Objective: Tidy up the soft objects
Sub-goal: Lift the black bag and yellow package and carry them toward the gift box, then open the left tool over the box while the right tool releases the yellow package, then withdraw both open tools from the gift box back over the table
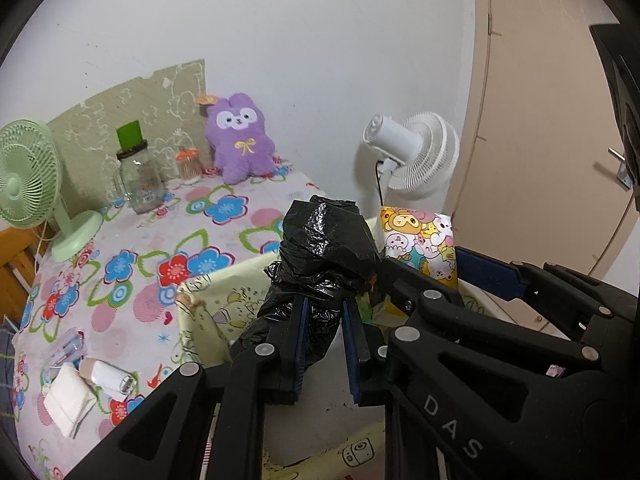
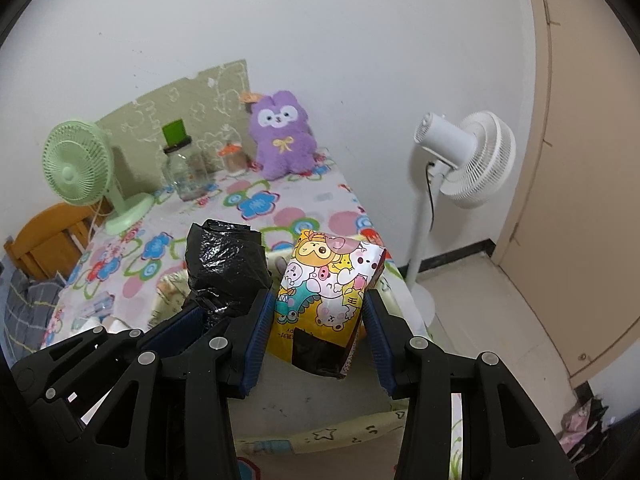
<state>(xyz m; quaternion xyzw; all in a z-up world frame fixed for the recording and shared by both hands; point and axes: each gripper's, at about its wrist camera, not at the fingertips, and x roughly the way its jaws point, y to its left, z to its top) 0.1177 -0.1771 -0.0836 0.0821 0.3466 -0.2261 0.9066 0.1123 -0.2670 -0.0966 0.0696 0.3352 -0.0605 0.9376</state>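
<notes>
My left gripper (image 1: 325, 316) is shut on a roll of black plastic bags (image 1: 326, 240) and holds it upright over a pale yellow fabric bin (image 1: 224, 284). The roll also shows in the right wrist view (image 2: 226, 260). My right gripper (image 2: 318, 314) is shut on a colourful cartoon-print pack (image 2: 328, 284), held above the same bin (image 2: 168, 288). The pack shows in the left wrist view (image 1: 420, 240), just right of the black roll. A purple plush toy (image 1: 240, 140) sits at the back of the table against the wall.
The table has a floral cloth (image 1: 132, 264). On it stand a green desk fan (image 1: 28, 176), a glass jar (image 1: 138, 180) and a small mushroom-lid jar (image 1: 190, 166). Tissue packs (image 1: 70, 400) lie near the front left. A white floor fan (image 2: 468, 160) stands right, by a beige door (image 2: 580, 160).
</notes>
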